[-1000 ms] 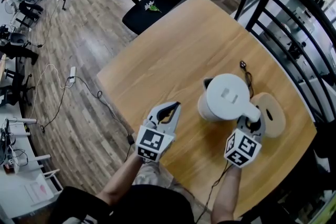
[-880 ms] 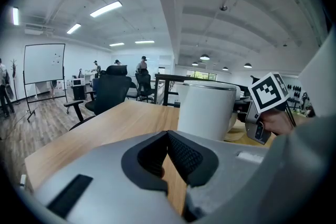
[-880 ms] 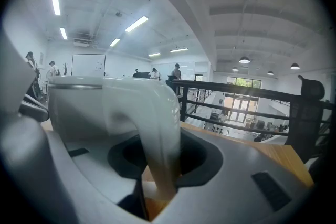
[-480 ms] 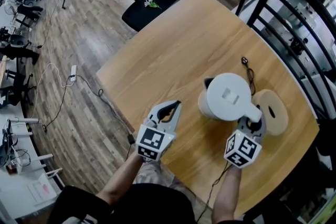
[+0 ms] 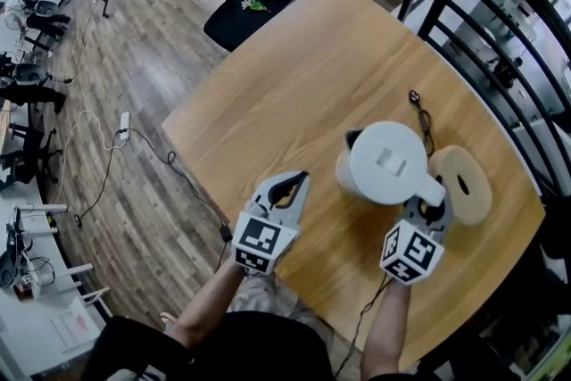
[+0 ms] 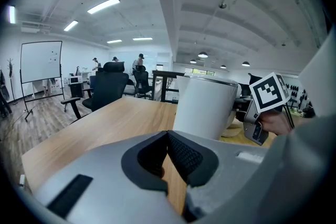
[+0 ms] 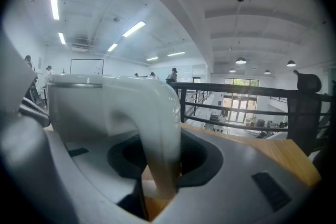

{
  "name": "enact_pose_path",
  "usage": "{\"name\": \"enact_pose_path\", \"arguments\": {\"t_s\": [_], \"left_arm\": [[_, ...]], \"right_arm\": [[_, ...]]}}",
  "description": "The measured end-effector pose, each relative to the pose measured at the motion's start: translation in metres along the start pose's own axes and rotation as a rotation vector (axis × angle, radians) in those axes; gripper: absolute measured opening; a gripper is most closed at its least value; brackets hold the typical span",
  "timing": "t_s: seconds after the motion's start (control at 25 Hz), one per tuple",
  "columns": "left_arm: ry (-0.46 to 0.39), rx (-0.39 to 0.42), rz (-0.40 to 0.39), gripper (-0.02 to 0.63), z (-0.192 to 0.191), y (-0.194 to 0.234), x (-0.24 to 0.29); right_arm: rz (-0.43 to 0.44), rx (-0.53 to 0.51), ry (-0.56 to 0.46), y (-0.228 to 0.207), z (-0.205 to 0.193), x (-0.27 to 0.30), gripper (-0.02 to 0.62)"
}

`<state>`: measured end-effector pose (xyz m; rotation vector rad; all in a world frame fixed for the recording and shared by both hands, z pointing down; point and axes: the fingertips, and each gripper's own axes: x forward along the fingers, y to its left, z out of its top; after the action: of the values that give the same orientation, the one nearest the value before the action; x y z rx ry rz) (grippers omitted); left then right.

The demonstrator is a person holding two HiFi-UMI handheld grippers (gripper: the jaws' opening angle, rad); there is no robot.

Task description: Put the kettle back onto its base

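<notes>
Wooden table (image 5: 285, 94), base (image 5: 464, 185) near edge

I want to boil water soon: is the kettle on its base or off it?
Off. The kettle is beside the round base, whose top is mostly uncovered in the head view.

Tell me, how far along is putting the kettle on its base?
Done: the right gripper has its jaws closed on the handle of the kettle. In hand: the kettle is beside the base, not on it. To do: move it over the base and set it down. The left gripper is shut and empty.
</notes>
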<state>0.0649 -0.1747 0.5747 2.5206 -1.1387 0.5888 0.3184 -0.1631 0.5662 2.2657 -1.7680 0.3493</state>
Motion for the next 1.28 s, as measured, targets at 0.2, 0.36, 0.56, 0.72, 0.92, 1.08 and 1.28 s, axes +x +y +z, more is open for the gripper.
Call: {"name": "enact_pose_path", "arguments": {"t_s": [0.2, 0.36, 0.56, 0.72, 0.92, 1.08, 1.28], "left_arm": [[0.003, -0.003, 0.003, 0.002, -0.004, 0.001, -0.004], [0.000, -0.006, 0.003, 0.002, -0.006, 0.002, -0.007], [-0.002, -0.010, 0.003, 0.002, -0.008, 0.003, -0.012], [-0.007, -0.007, 0.003, 0.002, -0.009, 0.006, -0.016], [-0.010, -0.008, 0.000, 0.002, -0.008, 0.009, -0.016], [-0.013, -0.005, -0.007, 0.002, -0.007, 0.007, -0.019], [-0.029, 0.004, -0.018, 0.002, 0.000, 0.004, -0.021]], "right_arm": [[0.020, 0.031, -0.011, 0.004, -0.001, -0.002, 0.138], [0.014, 0.031, -0.025, 0.003, -0.001, -0.003, 0.150], [0.004, 0.033, -0.010, 0.005, -0.006, -0.005, 0.156], [-0.025, 0.032, -0.020, 0.002, -0.008, -0.007, 0.187], [-0.041, 0.030, -0.016, -0.001, -0.005, -0.007, 0.253], [-0.044, 0.022, -0.008, 0.000, -0.006, -0.012, 0.256], [-0.037, 0.011, 0.001, 0.001, -0.008, -0.021, 0.258]]}}
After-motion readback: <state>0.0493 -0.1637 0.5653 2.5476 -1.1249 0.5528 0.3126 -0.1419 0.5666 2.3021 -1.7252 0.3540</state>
